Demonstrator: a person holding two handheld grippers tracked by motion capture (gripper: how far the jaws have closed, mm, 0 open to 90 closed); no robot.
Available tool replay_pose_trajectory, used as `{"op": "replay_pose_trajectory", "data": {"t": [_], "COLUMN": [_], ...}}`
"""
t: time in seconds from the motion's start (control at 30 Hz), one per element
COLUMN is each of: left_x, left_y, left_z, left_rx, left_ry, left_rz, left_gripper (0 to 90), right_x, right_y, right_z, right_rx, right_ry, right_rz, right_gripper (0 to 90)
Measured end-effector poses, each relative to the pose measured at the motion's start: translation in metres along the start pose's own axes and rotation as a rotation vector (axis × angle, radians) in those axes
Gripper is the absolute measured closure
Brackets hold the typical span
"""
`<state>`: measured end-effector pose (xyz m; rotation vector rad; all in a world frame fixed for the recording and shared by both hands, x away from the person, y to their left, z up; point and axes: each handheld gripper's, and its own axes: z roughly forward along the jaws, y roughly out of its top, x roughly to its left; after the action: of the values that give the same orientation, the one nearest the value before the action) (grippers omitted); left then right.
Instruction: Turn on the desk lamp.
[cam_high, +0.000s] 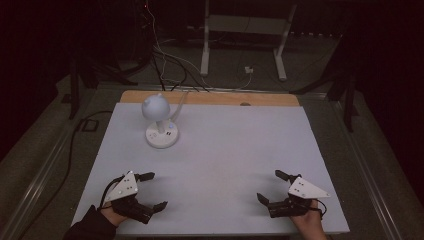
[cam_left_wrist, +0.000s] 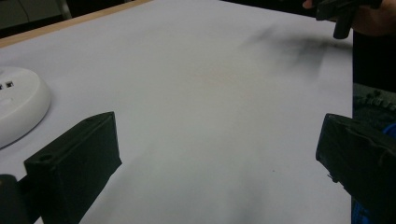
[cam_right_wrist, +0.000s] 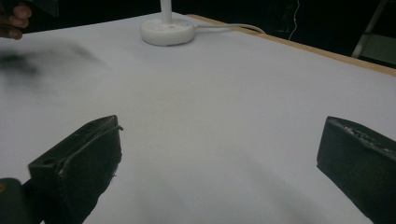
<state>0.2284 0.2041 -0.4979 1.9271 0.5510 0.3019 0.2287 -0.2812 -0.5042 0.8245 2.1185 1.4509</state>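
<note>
Nothing started: left gripper and right gripper fingers spread, empty, near surface front edge; white round-headed desk lamp untouched, well apart.

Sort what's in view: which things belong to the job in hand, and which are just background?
Job in hand: white desk lamp on the table; left gripper and right gripper, both open and empty.

Background: white metal stand, floor cables.

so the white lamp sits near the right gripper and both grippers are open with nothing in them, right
Not quite. In the high view the white lamp stands on the left gripper's side, far from the right gripper. Both are open and empty, as you say.
</note>
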Motion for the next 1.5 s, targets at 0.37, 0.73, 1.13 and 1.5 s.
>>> {"op": "replay_pose_trajectory", "data": {"t": [0.37,0.73,1.13,1.5], "left_x": [0.000,-0.003,-0.006,-0.011], "left_y": [0.000,0.000,0.002,0.011], "left_z": [0.001,0.001,0.002,-0.001], "left_rx": [0.003,0.012,0.011,-0.003], "left_ry": [-0.009,-0.024,-0.051,-0.069], "left_rz": [-0.001,0.011,0.031,0.045], "left_gripper": [0.2,0.2,0.1,0.1], "right_x": [-0.002,-0.001,0.000,0.001], "right_y": [0.000,0.000,0.001,0.003], "right_z": [-0.001,-0.001,-0.001,-0.003], "right_rx": [-0.007,-0.003,-0.009,-0.030], "right_ry": [-0.008,-0.013,-0.013,-0.014], "right_rz": [0.017,0.008,0.010,0.019], "right_gripper": [0.0,0.0,0.0,0.0]}}
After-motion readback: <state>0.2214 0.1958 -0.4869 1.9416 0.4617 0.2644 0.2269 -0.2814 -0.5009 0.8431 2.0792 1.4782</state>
